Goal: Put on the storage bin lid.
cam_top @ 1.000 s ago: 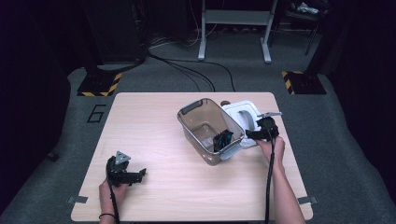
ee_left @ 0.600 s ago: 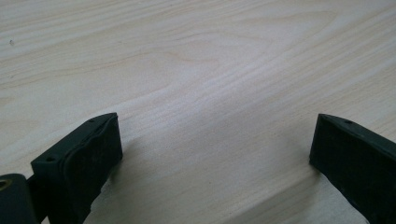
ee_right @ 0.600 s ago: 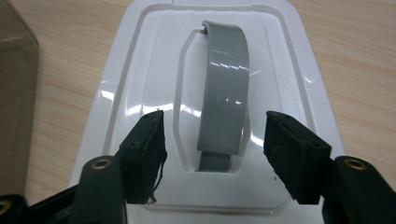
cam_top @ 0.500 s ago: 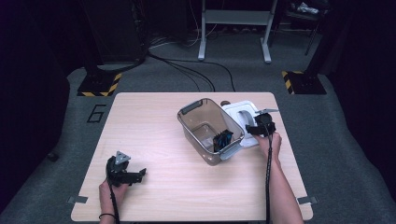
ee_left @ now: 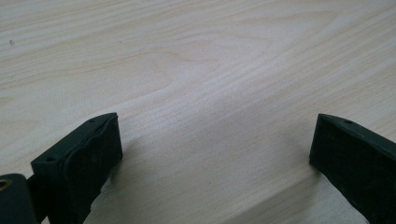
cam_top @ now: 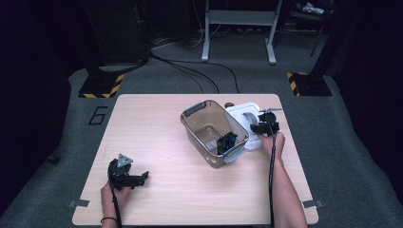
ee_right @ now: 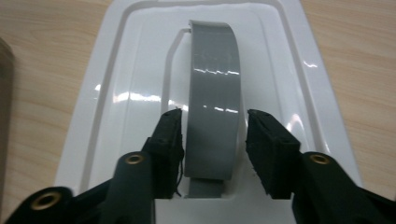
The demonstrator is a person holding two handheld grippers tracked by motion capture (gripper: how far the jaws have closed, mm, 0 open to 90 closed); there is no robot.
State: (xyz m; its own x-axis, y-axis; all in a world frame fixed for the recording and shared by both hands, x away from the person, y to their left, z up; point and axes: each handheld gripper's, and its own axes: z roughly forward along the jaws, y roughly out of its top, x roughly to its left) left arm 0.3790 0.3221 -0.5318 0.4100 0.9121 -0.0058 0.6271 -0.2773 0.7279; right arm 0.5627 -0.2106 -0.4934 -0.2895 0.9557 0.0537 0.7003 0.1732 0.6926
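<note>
White lid [ee_right: 130,93] with glossy grey handle [ee_right: 212,98]. Bin [cam_top: 214,133]: smoky translucent brown, grey latches, blue-and-black item [cam_top: 226,141] inside. Table [cam_top: 157,133]: pale wood grain. Both grippers black. Floor: grey carpet, yellow-black hazard stripes [cam_top: 100,88].

Lid [cam_top: 247,124]: under the right gripper [ee_right: 215,135], its handle [ee_right: 214,102] between the jaws.
Bin [cam_top: 214,132]: just left of that gripper.
Left gripper [cam_top: 134,179]: well apart, on the table [cam_top: 157,128].

Counter [cam_top: 157,142] pale matt wood grain; lid [ee_right: 140,70] glossy white plastic with smooth grey handle [ee_right: 215,107]; bin [cam_top: 199,118] translucent brown-grey plastic; claw pads [ee_right: 168,140] matt black, rough.
</note>
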